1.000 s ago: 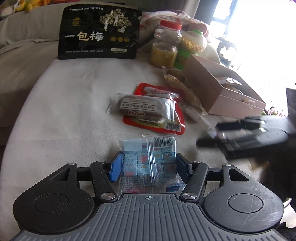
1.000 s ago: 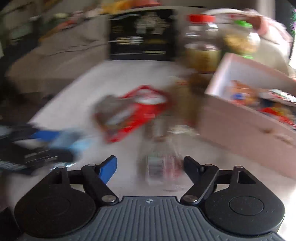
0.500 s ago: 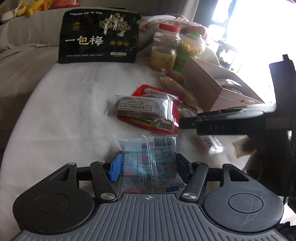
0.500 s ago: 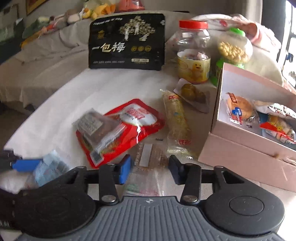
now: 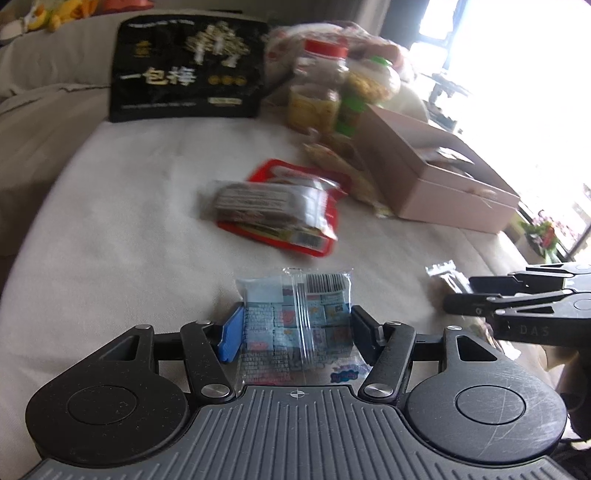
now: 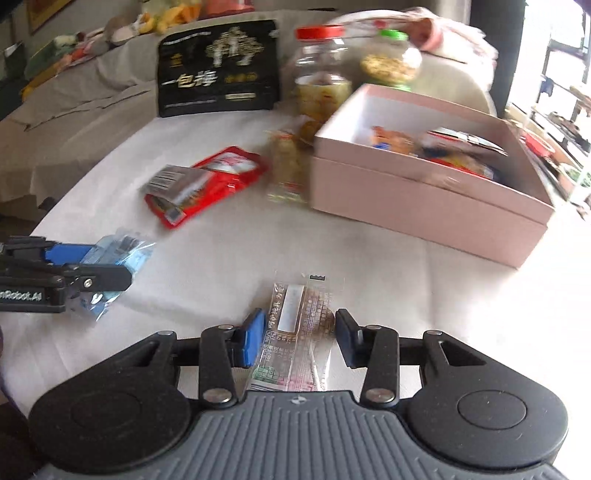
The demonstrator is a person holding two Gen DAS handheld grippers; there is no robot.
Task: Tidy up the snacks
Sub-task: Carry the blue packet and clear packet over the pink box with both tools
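My left gripper (image 5: 295, 328) is shut on a clear pack of blue candy cubes (image 5: 295, 314), held above the white cloth; it also shows in the right wrist view (image 6: 118, 258). My right gripper (image 6: 297, 338) is shut on a small clear brown snack packet (image 6: 295, 325), also in the left wrist view (image 5: 448, 282). The open pink box (image 6: 417, 206) with several snacks inside stands ahead to the right. A red pouch (image 6: 218, 177) with a grey packet (image 6: 173, 181) on top lies mid-table.
A black plum bag (image 6: 218, 70), a red-lid jar (image 6: 321, 77) and a green-lid jar (image 6: 391, 59) stand at the back. A long yellow snack pack (image 6: 288, 166) lies left of the box. A sofa with plush toys (image 6: 122, 26) is behind.
My right gripper closed on the brown snack packet, picked it up and pulled back to the near right. My left gripper still holds the blue candy pack and has shifted a little.
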